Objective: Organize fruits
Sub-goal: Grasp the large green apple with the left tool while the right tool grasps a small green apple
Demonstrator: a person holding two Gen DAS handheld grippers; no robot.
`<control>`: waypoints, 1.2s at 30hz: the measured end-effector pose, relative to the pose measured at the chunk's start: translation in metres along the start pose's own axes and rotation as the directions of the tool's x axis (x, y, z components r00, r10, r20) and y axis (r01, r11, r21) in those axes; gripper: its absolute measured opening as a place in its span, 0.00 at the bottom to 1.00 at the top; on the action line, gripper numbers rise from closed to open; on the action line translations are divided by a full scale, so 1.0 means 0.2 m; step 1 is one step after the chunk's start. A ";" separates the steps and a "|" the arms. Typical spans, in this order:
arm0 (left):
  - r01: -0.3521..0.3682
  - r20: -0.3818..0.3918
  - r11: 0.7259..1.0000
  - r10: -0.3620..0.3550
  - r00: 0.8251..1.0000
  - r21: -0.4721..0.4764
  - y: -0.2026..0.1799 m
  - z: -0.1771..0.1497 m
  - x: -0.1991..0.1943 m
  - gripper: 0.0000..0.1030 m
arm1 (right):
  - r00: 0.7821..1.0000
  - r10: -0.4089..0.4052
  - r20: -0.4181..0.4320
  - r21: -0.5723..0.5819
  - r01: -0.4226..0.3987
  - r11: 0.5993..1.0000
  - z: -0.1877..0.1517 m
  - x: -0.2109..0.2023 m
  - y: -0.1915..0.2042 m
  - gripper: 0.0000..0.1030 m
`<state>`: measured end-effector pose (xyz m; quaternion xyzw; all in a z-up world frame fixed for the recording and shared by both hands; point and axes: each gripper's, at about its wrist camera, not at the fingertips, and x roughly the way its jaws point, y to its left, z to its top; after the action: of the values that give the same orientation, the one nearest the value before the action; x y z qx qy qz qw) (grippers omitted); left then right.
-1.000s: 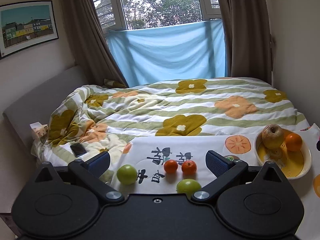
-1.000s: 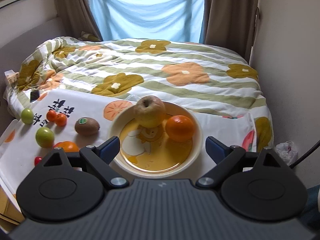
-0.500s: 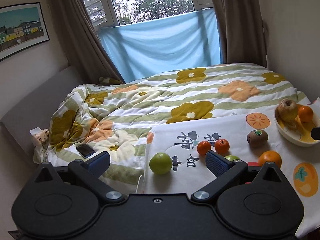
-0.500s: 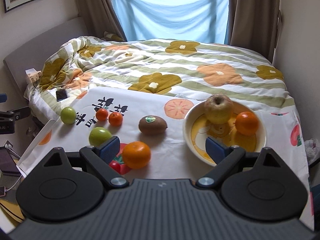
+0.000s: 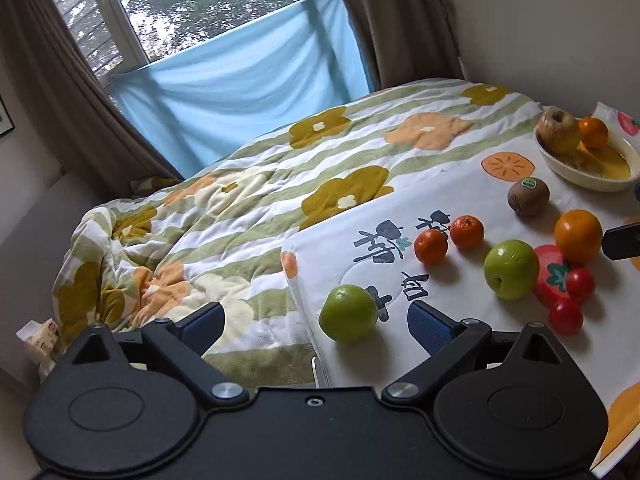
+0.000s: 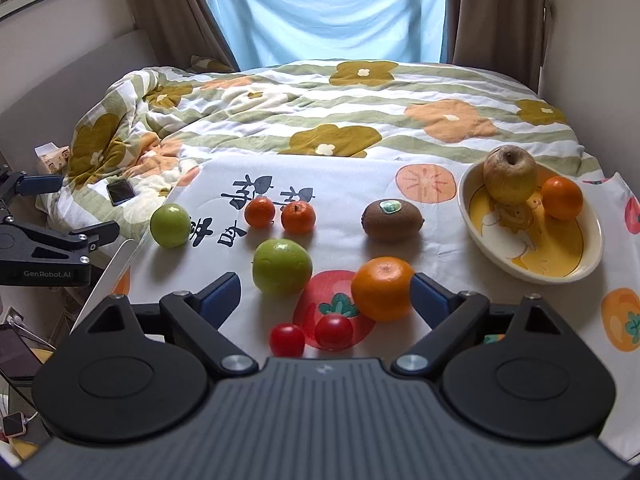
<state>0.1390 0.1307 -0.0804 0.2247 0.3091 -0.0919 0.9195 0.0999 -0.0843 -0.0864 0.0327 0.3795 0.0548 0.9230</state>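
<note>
Loose fruit lies on a printed white cloth [image 6: 352, 184] over the bed. My left gripper [image 5: 316, 322] is open, with a small green apple [image 5: 348, 312] just ahead between its fingers, untouched. My right gripper [image 6: 326, 296] is open too, low over a larger green apple [image 6: 282, 266], an orange [image 6: 383, 288] by its right finger, and two cherry tomatoes [image 6: 334, 332]. Farther off are two mandarins [image 6: 298, 217] and a kiwi [image 6: 392, 220]. At the right, a cream bowl [image 6: 464, 204] holds a yellowish apple [image 6: 510, 180] and an orange [image 6: 562, 198].
A flowered quilt [image 6: 360, 104] covers the bed behind the cloth, with a phone [image 6: 120, 191] on it at the left. The cloth's left edge [image 5: 298, 300] drops off beside the left gripper. A wall [image 6: 600, 40] stands close on the right.
My right gripper has moved left from over the bowl to the loose fruit. The left gripper has shifted left and tilted, and the small green apple now lies between its fingers.
</note>
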 end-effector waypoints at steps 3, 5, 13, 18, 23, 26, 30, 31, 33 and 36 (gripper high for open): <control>0.037 0.004 0.999 -0.037 0.999 0.037 0.01 -0.01 0.08 0.96 | 1.000 -0.012 -0.014 -0.007 0.012 1.000 -0.02 0.05 0.07 1.00; 0.055 0.006 0.997 -0.055 0.998 0.061 0.02 -0.02 0.13 0.95 | 1.000 -0.018 -0.021 -0.009 0.017 1.000 -0.03 0.09 0.11 1.00; 0.136 -0.017 0.985 -0.135 0.991 0.107 0.03 -0.05 0.34 0.92 | 0.998 -0.052 -0.036 0.001 0.052 0.999 -0.02 0.25 0.21 1.00; 0.187 -0.047 0.974 -0.182 0.982 0.128 0.03 -0.06 0.46 0.83 | 0.996 -0.063 -0.056 0.028 0.065 0.997 0.01 0.35 0.22 0.99; 0.222 -0.076 0.965 -0.213 0.974 0.138 0.03 -0.08 0.54 0.73 | 0.994 -0.072 -0.078 0.023 0.074 0.997 0.01 0.43 0.25 0.97; 0.229 -0.096 0.962 -0.217 0.972 0.147 0.03 -0.09 0.57 0.67 | 0.992 -0.086 -0.090 0.016 0.088 0.996 0.02 0.48 0.26 0.93; 0.256 -0.095 0.954 -0.243 0.965 0.159 0.03 -0.11 0.56 0.56 | 0.990 -0.093 -0.105 0.023 0.096 0.995 0.02 0.52 0.25 0.90; 0.254 -0.091 0.953 -0.242 0.966 0.167 0.02 -0.11 0.56 0.56 | 0.990 -0.093 -0.106 0.023 0.096 0.995 0.03 0.53 0.25 0.90; 0.254 -0.087 0.953 -0.242 0.966 0.168 0.02 -0.11 0.56 0.56 | 0.990 -0.095 -0.109 0.022 0.098 0.995 0.03 0.54 0.25 0.89; 0.254 -0.089 0.954 -0.242 0.966 0.158 0.02 -0.11 0.56 0.55 | 0.989 -0.094 -0.118 0.027 0.098 0.995 0.03 0.56 0.24 0.85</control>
<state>0.2163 0.1411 -0.1626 0.2639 0.3573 -0.2246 0.8673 0.1798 -0.0230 -0.1553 0.0263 0.4345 0.0057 0.9003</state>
